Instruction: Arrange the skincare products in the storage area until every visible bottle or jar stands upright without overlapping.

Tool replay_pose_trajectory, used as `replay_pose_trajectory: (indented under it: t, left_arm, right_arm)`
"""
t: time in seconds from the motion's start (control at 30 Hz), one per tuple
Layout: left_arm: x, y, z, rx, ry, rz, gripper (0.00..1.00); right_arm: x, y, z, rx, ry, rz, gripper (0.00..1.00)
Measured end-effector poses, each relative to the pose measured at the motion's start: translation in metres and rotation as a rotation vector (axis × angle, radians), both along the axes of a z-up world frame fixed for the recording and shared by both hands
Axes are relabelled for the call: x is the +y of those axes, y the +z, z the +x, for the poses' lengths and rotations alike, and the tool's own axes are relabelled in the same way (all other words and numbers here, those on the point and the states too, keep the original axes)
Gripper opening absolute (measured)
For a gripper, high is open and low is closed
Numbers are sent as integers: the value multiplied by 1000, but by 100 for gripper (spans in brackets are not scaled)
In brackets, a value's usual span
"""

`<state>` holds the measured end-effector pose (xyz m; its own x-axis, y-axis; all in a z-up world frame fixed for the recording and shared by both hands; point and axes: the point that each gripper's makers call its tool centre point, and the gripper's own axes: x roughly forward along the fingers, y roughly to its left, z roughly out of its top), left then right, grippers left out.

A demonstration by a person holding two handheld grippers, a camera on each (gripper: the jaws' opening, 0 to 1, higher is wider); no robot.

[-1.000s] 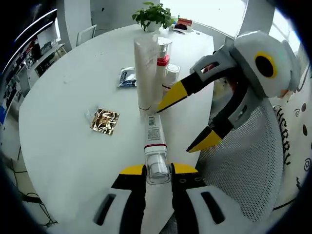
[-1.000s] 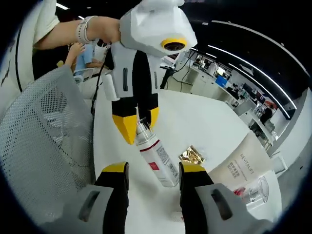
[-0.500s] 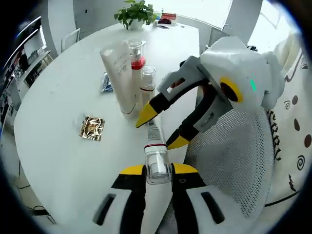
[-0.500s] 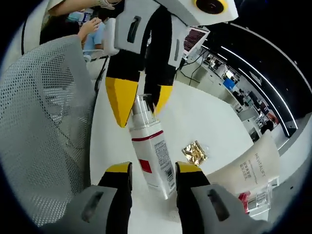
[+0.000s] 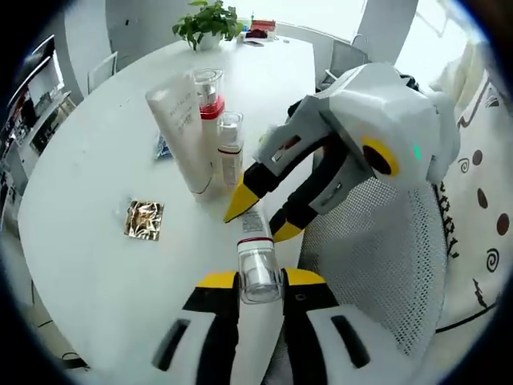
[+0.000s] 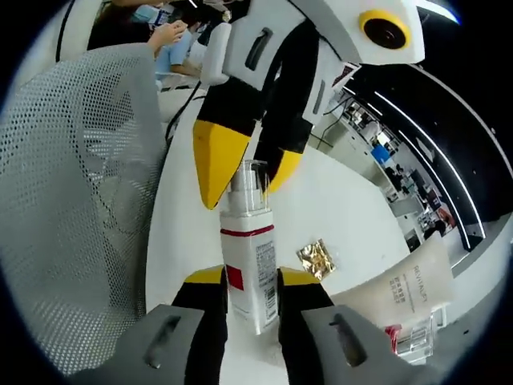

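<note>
**One pump bottle held between both grippers; three products already upright**

The white pump bottle [image 6: 248, 261] with a red band is off the surface [image 5: 96, 241], held between the two grippers near the surface's edge on the chair side. The left gripper [image 5: 259, 282] has its jaws pinched on the bottle's clear cap end. The right gripper [image 6: 250, 282] has its jaws closed around the lower body of the same bottle, with the label showing between them. In the right gripper view the bottle looks close to upright, cap toward the top, though that view tilts with the hand, so its true lean cannot be told.

Further in from that edge, three products stand upright and close together: a tall white tube [image 5: 183, 132], a clear-capped bottle with a red collar [image 5: 208, 100], and a smaller clear-capped bottle [image 5: 229, 152]. Whether they touch cannot be told from here. A gold foil sachet [image 5: 144, 219] lies flat, apart from them toward the surface's middle, and a dark sachet [image 5: 163, 146] lies partly hidden behind the tube. A potted plant [image 5: 204, 22] sits at the far edge. A mesh chair [image 6: 72, 200] stands beside the surface.

As it appears, most of the arranging is done. What is left is to stand the held bottle on a bare patch beside the group without crowding it, then let go.
</note>
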<state>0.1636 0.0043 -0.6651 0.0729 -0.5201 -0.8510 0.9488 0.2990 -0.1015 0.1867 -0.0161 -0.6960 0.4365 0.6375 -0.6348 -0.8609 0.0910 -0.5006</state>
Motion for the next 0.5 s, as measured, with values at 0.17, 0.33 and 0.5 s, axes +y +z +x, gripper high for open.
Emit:
replay_pose_trajectory:
  t: [0.17,0.33,0.5]
  left_arm:
    - [-1,5,6,-21,20,-75,15]
    - [-4,12,14,-69,40,-165,18]
    - [-11,25,18,-48,139,-359,31]
  right_arm:
    - [-1,2,3,6,-7,25,22]
    - [-3,7,5,44,-45,87,22]
    - [4,19,5,107,-77,219,22]
